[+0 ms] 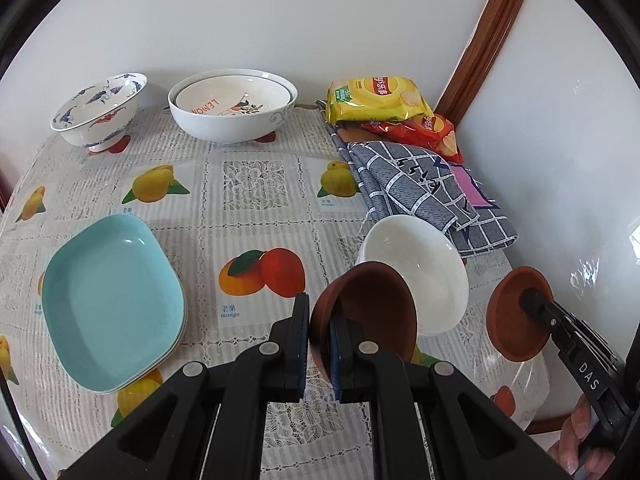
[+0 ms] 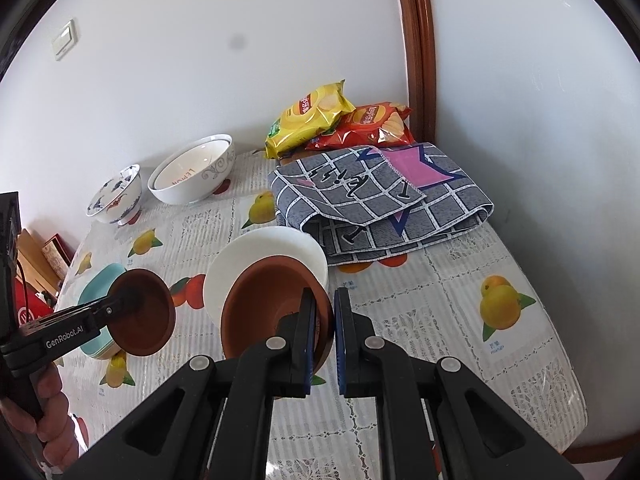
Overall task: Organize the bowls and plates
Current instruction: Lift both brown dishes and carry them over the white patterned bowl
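Both grippers, left (image 1: 320,344) and right (image 2: 324,340), pinched a brown bowl (image 1: 368,308) each by its rim, presumably for nesting near the white bowl (image 1: 420,272).

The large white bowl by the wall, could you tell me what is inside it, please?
Inside the large white bowl nests a smaller bowl lettered LEMON. Anything beneath that bowl is hidden.
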